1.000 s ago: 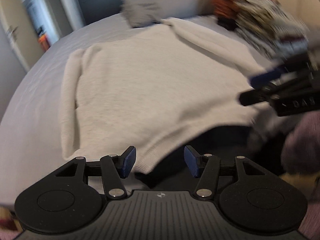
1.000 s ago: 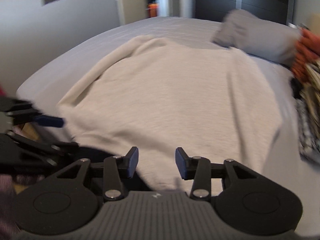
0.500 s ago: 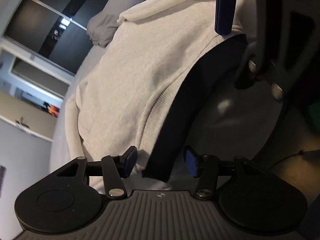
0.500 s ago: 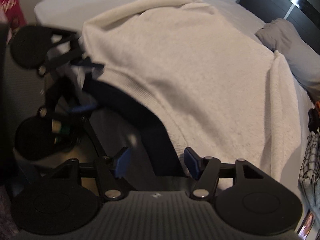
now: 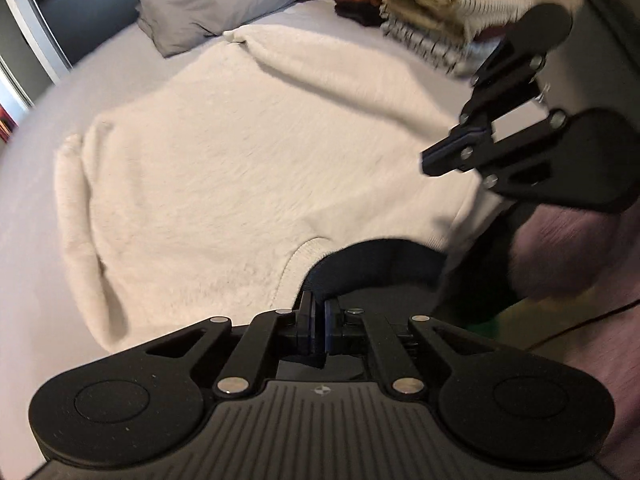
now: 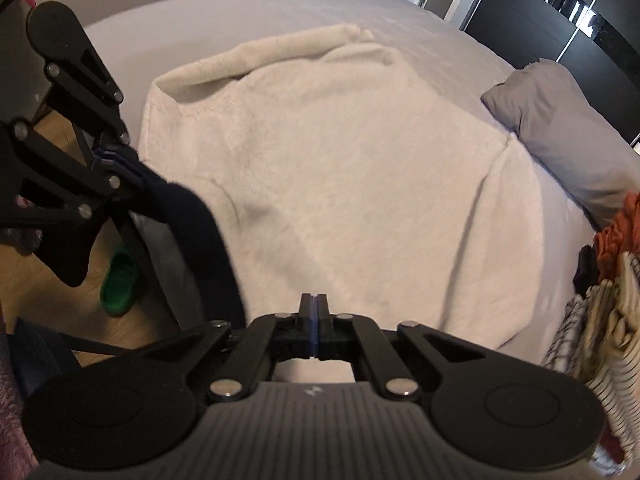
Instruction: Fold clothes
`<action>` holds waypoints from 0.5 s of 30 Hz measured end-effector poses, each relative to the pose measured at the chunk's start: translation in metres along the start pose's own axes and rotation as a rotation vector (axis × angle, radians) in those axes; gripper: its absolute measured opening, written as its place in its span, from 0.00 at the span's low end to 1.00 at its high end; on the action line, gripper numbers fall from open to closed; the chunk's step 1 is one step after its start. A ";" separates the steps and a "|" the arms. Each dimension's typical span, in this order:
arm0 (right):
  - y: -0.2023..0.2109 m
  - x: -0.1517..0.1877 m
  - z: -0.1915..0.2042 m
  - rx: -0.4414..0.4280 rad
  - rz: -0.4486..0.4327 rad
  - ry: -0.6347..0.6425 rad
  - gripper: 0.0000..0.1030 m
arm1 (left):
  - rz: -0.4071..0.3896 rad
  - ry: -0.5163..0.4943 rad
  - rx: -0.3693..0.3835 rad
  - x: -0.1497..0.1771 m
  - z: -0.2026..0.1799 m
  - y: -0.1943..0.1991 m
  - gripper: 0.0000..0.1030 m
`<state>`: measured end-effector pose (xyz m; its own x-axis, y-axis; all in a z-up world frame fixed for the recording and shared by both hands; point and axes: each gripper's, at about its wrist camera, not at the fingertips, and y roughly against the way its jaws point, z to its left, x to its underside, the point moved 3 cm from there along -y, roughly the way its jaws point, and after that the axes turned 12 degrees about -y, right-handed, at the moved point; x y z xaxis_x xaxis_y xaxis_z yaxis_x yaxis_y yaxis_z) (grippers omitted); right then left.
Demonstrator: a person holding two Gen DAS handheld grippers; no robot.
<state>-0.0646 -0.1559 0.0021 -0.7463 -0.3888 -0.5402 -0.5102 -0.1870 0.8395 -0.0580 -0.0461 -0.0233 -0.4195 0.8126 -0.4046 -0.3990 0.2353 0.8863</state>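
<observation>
Hand-held grippers, tilted downward, pinch dark garment.

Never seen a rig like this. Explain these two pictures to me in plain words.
No robot here: a person holds a two-fingered clamp in each hand, each with a camera looking along its fingers. One picture is from the left gripper, the other from the right gripper. On the bed lies a white fleecy sweater, with a grey pillow and a pile of clothes beyond. Both jaws have just closed. The left gripper pinches a dark cloth; whether the right holds anything is unclear.
</observation>
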 end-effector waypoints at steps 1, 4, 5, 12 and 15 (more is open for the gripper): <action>0.005 -0.005 -0.006 -0.010 -0.002 -0.002 0.00 | 0.011 -0.007 0.008 -0.007 0.001 0.004 0.02; 0.016 -0.013 -0.013 -0.070 -0.022 -0.005 0.05 | 0.049 -0.019 0.019 -0.021 0.000 0.009 0.02; 0.019 -0.014 -0.014 -0.076 -0.034 -0.002 0.06 | 0.066 -0.033 0.016 -0.021 -0.004 0.008 0.02; -0.005 0.016 0.027 -0.179 0.011 0.307 0.41 | 0.119 0.004 0.077 0.005 0.002 -0.008 0.02; -0.020 0.032 0.037 -0.172 0.056 0.376 0.41 | 0.135 -0.037 0.114 0.021 0.001 -0.020 0.02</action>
<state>-0.0937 -0.1311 -0.0340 -0.5466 -0.6991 -0.4610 -0.3702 -0.2920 0.8819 -0.0578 -0.0336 -0.0491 -0.4324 0.8593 -0.2733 -0.2452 0.1796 0.9527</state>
